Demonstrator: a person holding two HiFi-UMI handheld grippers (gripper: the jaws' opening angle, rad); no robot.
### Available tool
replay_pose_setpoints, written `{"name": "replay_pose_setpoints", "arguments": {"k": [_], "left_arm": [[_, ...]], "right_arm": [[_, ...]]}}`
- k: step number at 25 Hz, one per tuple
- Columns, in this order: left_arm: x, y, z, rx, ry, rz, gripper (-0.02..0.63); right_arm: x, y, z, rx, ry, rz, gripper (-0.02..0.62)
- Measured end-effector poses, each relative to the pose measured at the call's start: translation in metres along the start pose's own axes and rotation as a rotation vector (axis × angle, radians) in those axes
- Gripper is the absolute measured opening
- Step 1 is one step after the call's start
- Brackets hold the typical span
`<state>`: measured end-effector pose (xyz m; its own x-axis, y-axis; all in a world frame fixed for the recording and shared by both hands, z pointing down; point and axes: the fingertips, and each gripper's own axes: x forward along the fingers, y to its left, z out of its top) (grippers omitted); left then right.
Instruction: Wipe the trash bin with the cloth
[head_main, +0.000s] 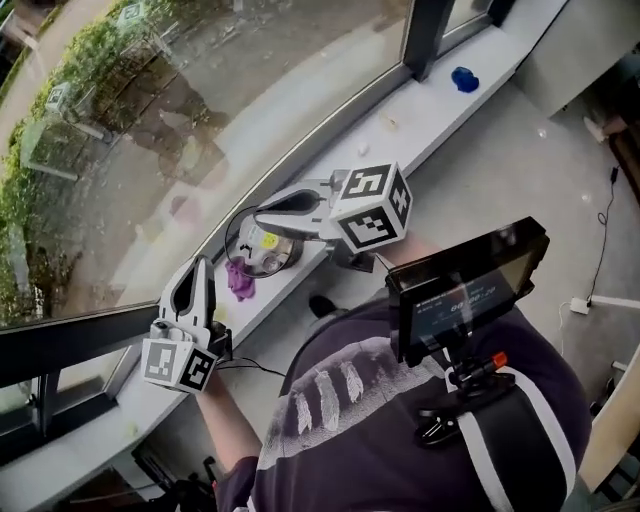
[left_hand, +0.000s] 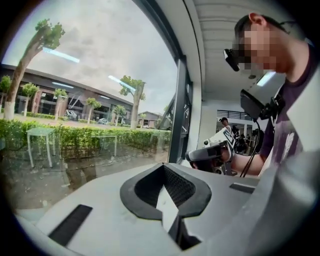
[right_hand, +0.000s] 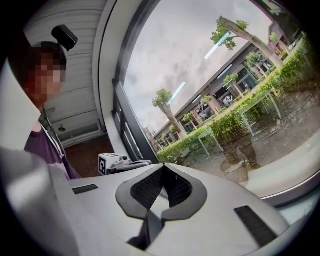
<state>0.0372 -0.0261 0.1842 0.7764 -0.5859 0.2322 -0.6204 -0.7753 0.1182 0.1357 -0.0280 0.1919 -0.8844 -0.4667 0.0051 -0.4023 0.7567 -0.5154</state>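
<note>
Holding a tool in each hand, the person leans over a long grey window sill (head_main: 420, 130) that runs beneath a curved pane. The trash bin (head_main: 268, 250), a small shiny metal one, sits on that sill about midway along it. The purple cloth (head_main: 240, 279) lies crumpled just beside the bin, on the person's left. It may be touching the bin's wall, but the head view is too coarse to settle that. Something yellow shows at the bin's mouth, too small to identify.

The left tool (head_main: 201, 265) is closed with nothing between its jaws. In its own view the dark pads meet, and only glass, a hedge and outdoor tables lie beyond them. Its tip points toward the window and is near the cloth, not on it.

The right tool (head_main: 262, 211) is likewise closed and empty. In the head view it hangs over the far side of the bin, with its marker cube (head_main: 372, 205) toward the person. Each tool appears in the other's view, the two of them near one another.

Farther along the sill, well apart from the bin, lies a small blue object (head_main: 464, 78). A small screen (head_main: 465, 280) is mounted at the person's chest. A thin cable (head_main: 603, 230) trails across the floor on the right.
</note>
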Motion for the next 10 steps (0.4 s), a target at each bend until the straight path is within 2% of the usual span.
{"name": "replay_pose_setpoints", "arguments": {"k": [3, 10], "left_arm": [[0.025, -0.041, 0.003, 0.04, 0.011, -0.036, -0.003], [0.086, -0.192, 0.024, 0.136, 0.053, -0.074, -0.003]], "right_arm": [[-0.042, 0.007, -0.004, 0.0, 0.002, 0.016, -0.003], [-0.191, 0.009, 0.023, 0.019, -0.071, 0.013, -0.003]]}}
